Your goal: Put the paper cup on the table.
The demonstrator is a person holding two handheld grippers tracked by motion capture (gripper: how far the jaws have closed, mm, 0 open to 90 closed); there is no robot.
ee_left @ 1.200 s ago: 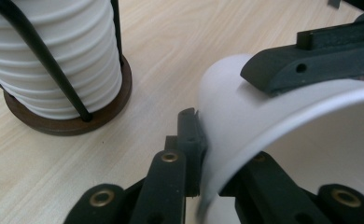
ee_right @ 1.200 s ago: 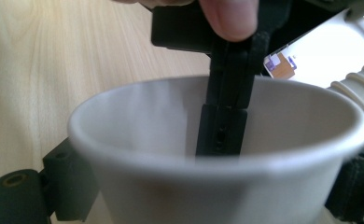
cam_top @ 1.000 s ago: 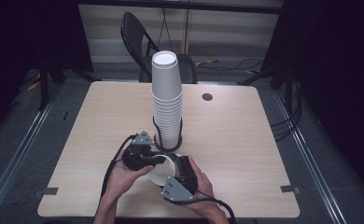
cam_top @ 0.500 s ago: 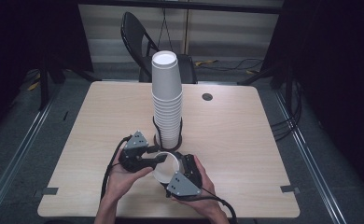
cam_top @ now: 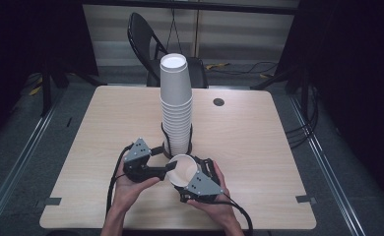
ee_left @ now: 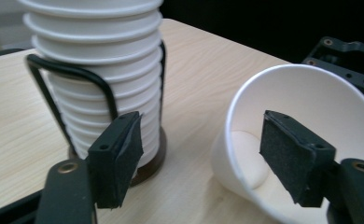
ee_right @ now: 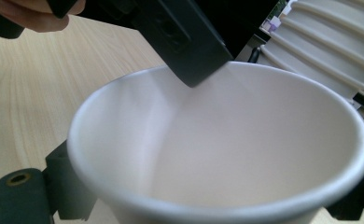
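A tall stack of upturned white paper cups (cam_top: pixel 175 105) stands in a black wire holder (ee_left: pixel 45 81) at the table's middle. In front of it a single white paper cup (cam_top: pixel 182 169) is tilted with its mouth upward, and my right gripper (cam_top: pixel 192 182) is shut on its body; in the right gripper view the cup (ee_right: pixel 227 140) sits between the jaws of my right gripper (ee_right: pixel 194 198). My left gripper (ee_left: pixel 203 158) has just been opening. One of its pads (ee_left: pixel 292 161) hangs inside the cup's mouth and the other is outside, with the rim between them unpressed.
The light wooden table (cam_top: pixel 259 132) has a dark round grommet (cam_top: pixel 218 102) behind the stack. A black folding chair (cam_top: pixel 145 34) stands beyond the far edge. Cables trail from both grippers toward the near edge.
The left gripper's jaws have spread apart and let go of the cup's rim. The right hand has carried the cup slightly right and away, its mouth now showing fully.
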